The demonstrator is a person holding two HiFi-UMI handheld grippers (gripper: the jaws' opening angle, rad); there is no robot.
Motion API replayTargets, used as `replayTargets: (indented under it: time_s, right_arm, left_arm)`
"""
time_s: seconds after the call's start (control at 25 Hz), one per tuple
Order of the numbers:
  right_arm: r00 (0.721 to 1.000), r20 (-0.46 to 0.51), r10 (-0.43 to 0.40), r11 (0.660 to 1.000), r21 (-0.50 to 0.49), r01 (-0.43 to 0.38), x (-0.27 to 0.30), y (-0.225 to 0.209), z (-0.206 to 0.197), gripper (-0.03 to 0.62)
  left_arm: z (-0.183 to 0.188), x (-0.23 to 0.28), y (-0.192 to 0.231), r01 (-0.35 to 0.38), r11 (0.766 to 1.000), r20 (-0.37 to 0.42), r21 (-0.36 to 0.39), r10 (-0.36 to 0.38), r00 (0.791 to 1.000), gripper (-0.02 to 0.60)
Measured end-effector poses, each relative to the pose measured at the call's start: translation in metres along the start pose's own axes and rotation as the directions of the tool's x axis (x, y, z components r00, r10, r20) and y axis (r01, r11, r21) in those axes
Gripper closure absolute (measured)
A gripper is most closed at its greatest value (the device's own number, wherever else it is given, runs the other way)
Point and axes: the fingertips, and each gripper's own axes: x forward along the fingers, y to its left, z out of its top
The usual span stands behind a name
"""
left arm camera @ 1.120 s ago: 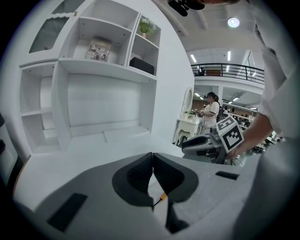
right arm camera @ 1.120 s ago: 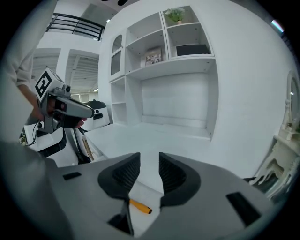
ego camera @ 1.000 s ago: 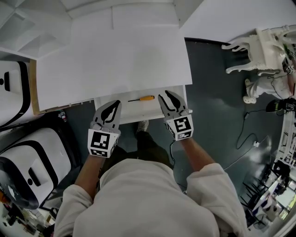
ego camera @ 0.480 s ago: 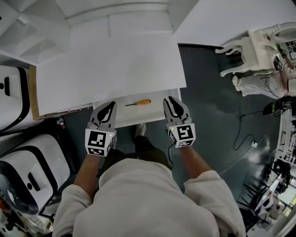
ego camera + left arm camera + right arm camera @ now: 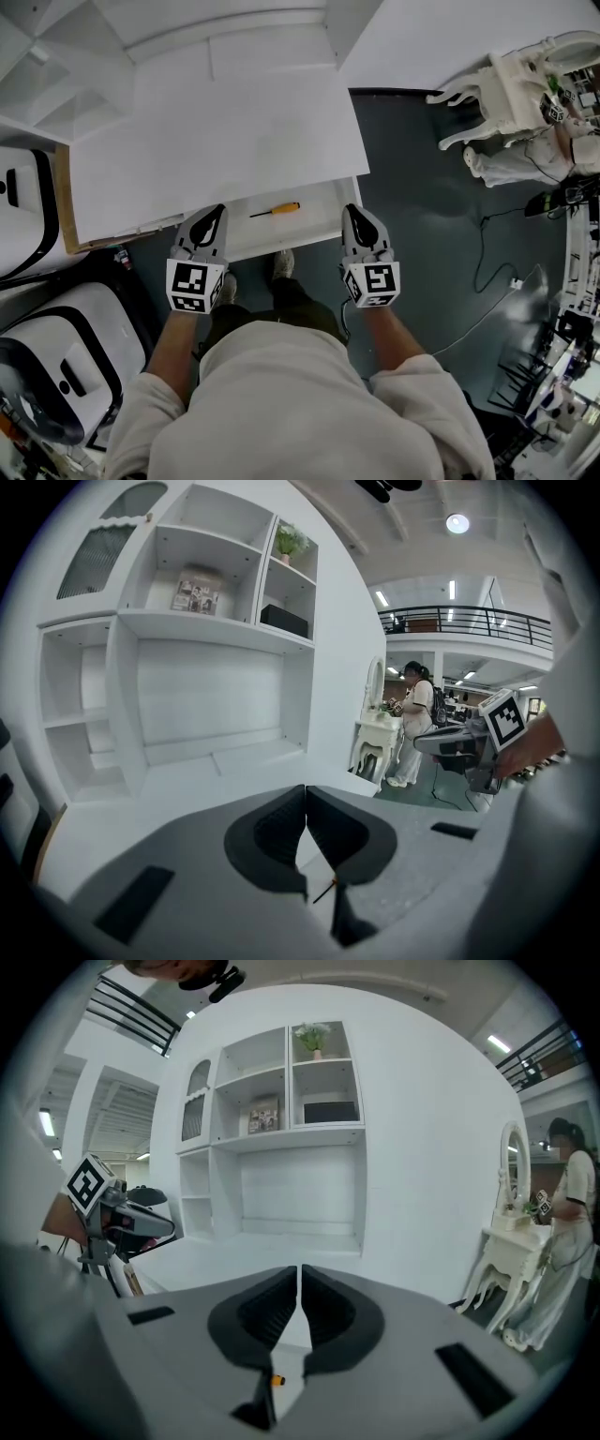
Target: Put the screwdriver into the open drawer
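Observation:
The screwdriver [image 5: 275, 210], orange handle and thin dark shaft, lies in the open white drawer [image 5: 319, 228] under the desk top [image 5: 216, 141]. My left gripper [image 5: 215, 215] hovers over the drawer's left front corner, shut and empty. Over the drawer's right end my right gripper [image 5: 355, 213] has just been closing, with nothing between its jaws; they now meet. In the left gripper view the shut jaws [image 5: 306, 794] frame the screwdriver's shaft [image 5: 323, 891] below. In the right gripper view the orange handle [image 5: 277, 1380] shows beneath the jaws [image 5: 299, 1274].
A white shelf unit [image 5: 206, 621] rises behind the desk. White-and-black machines [image 5: 56, 328] stand on the floor at the left. An ornate white dressing table [image 5: 511, 94] stands at the right, a person [image 5: 417, 714] beside it. Cables [image 5: 487, 272] trail over the dark floor.
Both grippers' jaws have closed from open to shut. The right gripper has drawn away from the screwdriver toward the drawer's right end. The screwdriver has stayed in the drawer.

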Motion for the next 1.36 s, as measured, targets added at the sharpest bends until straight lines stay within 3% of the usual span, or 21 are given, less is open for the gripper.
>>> replayTargets:
  time_s: [0.44, 1.36]
  right_arm:
    - [0.997, -0.003, -0.082, 0.996, 0.015, 0.082, -0.017, -0.010, -0.002, 0.591]
    - [0.998, 0.005, -0.067, 0.998, 0.005, 0.067, -0.013, -0.012, 0.004, 0.591]
  left_arm:
    - [-0.004, 0.000, 0.000, 0.013, 1.000, -0.010, 0.013, -0.013, 1.000, 0.575]
    - [-0.001, 0.000, -0.001, 0.003, 1.000, -0.015, 0.017, -0.003, 1.000, 0.575]
